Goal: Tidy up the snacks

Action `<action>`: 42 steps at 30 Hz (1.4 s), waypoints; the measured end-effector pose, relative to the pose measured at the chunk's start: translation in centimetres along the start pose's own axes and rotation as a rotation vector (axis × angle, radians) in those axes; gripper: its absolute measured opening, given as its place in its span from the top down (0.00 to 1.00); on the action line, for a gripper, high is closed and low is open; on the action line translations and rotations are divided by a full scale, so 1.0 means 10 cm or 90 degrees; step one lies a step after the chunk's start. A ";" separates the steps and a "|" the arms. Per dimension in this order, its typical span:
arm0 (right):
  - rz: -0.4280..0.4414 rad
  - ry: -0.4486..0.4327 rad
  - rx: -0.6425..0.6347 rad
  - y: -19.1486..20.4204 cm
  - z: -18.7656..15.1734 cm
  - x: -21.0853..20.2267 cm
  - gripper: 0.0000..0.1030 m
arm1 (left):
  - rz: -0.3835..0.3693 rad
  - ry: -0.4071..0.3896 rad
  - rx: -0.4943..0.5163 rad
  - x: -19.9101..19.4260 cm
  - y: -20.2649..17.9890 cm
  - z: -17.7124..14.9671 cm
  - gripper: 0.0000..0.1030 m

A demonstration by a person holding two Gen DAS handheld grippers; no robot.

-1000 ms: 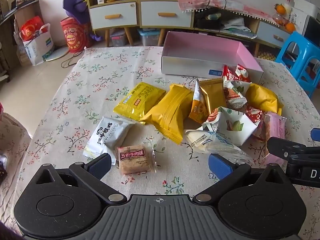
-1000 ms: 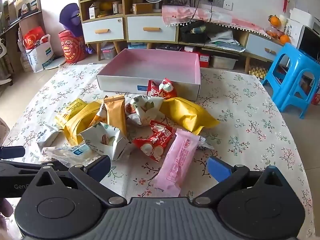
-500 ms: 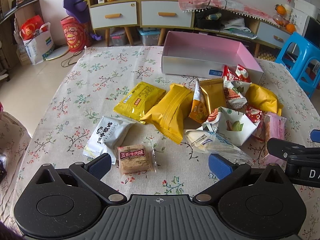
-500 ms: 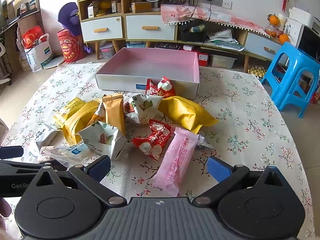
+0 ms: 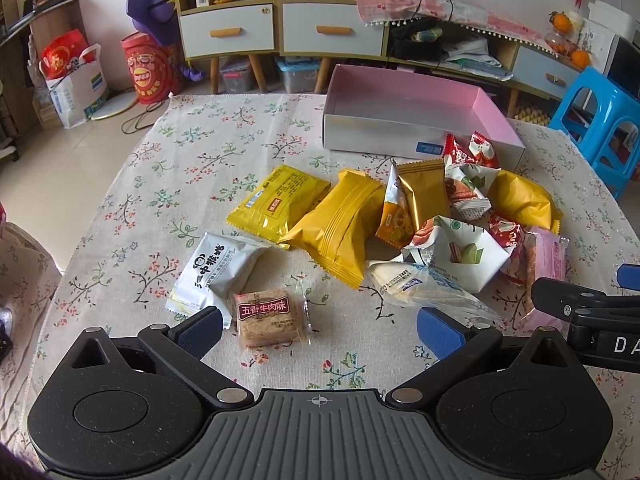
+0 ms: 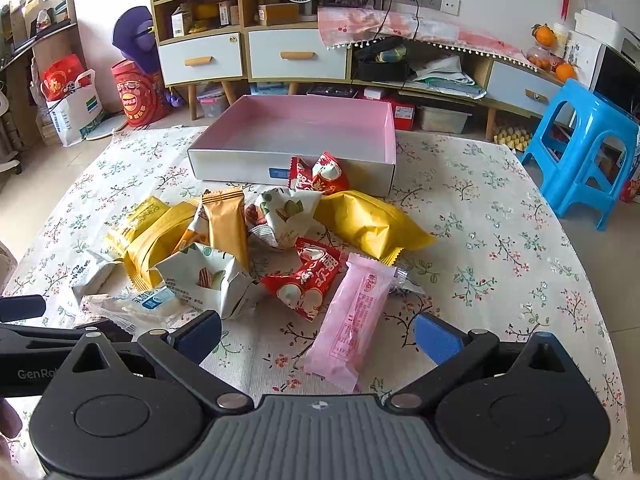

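Observation:
Several snack packets lie in a pile on the floral tablecloth in front of an empty pink-lined box point(image 5: 404, 108) point(image 6: 304, 128). My left gripper point(image 5: 320, 330) is open and empty, just behind a brown beef-flavour packet point(image 5: 266, 318) and a white packet point(image 5: 216, 270). My right gripper point(image 6: 318, 338) is open and empty, with the near end of a long pink packet point(image 6: 352, 316) between its fingers. Red packets point(image 6: 306, 280), yellow packets point(image 5: 338, 226) point(image 6: 368, 224) and white nut packets point(image 6: 208, 276) fill the middle. The right gripper's arm shows at the left view's right edge point(image 5: 584, 312).
A blue plastic stool point(image 6: 580, 152) stands to the right of the table. Cabinets with drawers point(image 6: 296, 56) line the back wall. Bags and a red drum point(image 5: 146, 70) stand on the floor at the left. The table's edges fall away left and right.
The right gripper has crept slightly forward over the pink packet's near end. The left gripper and the packets have not visibly moved.

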State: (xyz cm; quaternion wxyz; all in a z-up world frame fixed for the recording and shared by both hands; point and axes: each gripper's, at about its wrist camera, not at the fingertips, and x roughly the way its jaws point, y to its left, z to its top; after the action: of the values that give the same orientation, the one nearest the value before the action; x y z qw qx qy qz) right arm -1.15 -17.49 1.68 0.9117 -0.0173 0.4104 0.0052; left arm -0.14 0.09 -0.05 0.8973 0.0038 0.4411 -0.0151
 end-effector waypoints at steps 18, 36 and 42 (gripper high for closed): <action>-0.003 0.009 0.009 -0.02 0.00 0.03 0.10 | -0.003 0.001 -0.004 -0.02 0.01 0.00 0.00; -0.005 0.015 0.009 -0.02 -0.02 0.05 0.10 | -0.004 0.002 -0.004 -0.02 0.01 0.01 0.00; -0.006 0.017 0.010 -0.03 -0.02 0.06 0.10 | -0.004 0.002 -0.004 -0.02 0.01 0.01 0.00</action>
State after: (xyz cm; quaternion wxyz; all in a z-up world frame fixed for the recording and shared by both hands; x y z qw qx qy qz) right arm -0.95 -17.77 1.10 0.9063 -0.0118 0.4225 -0.0024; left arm -0.24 0.21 0.16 0.8966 -0.0007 0.4425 -0.0162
